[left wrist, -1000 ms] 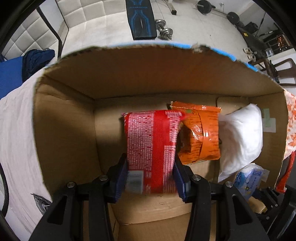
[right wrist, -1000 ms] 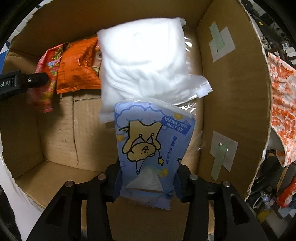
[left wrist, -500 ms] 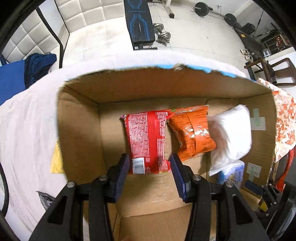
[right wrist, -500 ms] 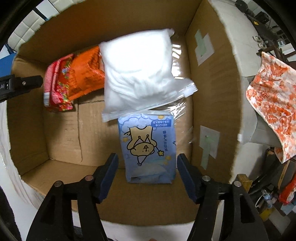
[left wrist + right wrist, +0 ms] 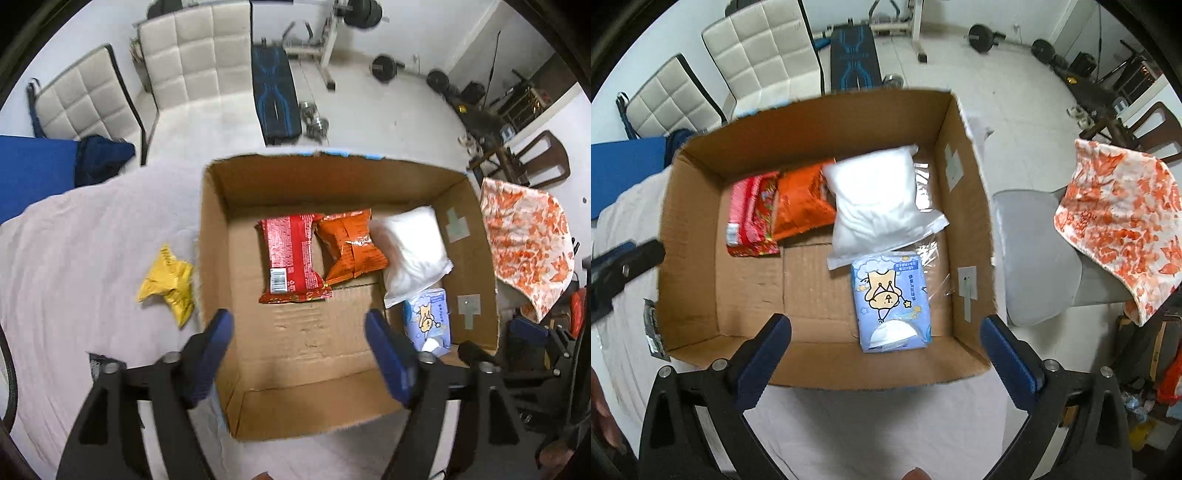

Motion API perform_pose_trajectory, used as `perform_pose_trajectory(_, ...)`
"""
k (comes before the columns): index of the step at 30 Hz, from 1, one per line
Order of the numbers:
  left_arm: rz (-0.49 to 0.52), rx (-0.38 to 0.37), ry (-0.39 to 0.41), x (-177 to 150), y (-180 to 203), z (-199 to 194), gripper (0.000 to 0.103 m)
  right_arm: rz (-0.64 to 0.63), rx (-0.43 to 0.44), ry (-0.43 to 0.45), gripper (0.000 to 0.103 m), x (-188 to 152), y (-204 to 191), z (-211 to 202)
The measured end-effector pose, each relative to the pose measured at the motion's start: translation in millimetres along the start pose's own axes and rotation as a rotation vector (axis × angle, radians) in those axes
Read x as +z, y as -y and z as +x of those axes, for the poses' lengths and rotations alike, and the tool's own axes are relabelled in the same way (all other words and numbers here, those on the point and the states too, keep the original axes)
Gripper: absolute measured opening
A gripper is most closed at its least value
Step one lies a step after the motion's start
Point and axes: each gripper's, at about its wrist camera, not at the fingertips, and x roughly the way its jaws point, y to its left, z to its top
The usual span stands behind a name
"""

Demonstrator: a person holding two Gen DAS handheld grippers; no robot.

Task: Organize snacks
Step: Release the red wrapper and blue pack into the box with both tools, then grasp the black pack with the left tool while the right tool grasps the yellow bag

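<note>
An open cardboard box (image 5: 212, 236) (image 5: 690, 240) sits on a white cloth. Inside, along the far side, lie a red packet (image 5: 290, 264) (image 5: 750, 214), an orange packet (image 5: 349, 245) (image 5: 801, 201) and a white pouch (image 5: 410, 249) (image 5: 875, 199). A blue tissue pack (image 5: 428, 325) (image 5: 890, 302) lies in front of the pouch. A yellow packet (image 5: 168, 284) rests on the cloth left of the box. My left gripper (image 5: 299, 347) hangs open above the box's near side, holding nothing. My right gripper (image 5: 884, 354) is open above the near wall, also holding nothing.
A dark wrapper (image 5: 652, 328) (image 5: 96, 363) lies on the cloth by the box's near left corner. An orange-patterned cloth (image 5: 1123, 229) drapes over a grey chair (image 5: 1034, 254) to the right. White padded chairs (image 5: 192, 55) and a weight bench (image 5: 273, 96) stand beyond.
Both grippers let go of their packs, opened wide and drew back up out of the box. The red packet and the blue tissue pack now lie on the box floor.
</note>
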Motion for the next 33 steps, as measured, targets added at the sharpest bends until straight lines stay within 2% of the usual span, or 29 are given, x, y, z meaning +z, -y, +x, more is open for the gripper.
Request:
perform_pose_trajectory(3,-0.003,0.009,0.061,-14.7,-0.2,-20.3,0.094,-0.003,0.003,0.036,0.103,-9.7,-1.0,-15.7)
perform_pose_trajectory(11,0.019,0.039,0.157,-45.7,9.0,-64.3,0.094,-0.011,0.005,0.118,0.103,-38.9,-5.9,-66.0)
perform_pose_trajectory(16,0.027,0.028,0.216,-60.6,19.6,-93.6,0.094,-0.004,0.007,0.159,0.103,-58.2,-7.9,-93.8)
perform_pose_trajectory(24,0.01,-0.013,0.24,-81.5,23.0,-118.0,0.094,0.015,-0.004,0.212,0.103,-74.4,-11.8,-129.9)
perform_pose_trajectory(33,0.008,0.009,0.28,-88.9,1.5,-131.8,0.094,0.03,0.037,0.217,0.103,-75.5,-43.1,-142.1)
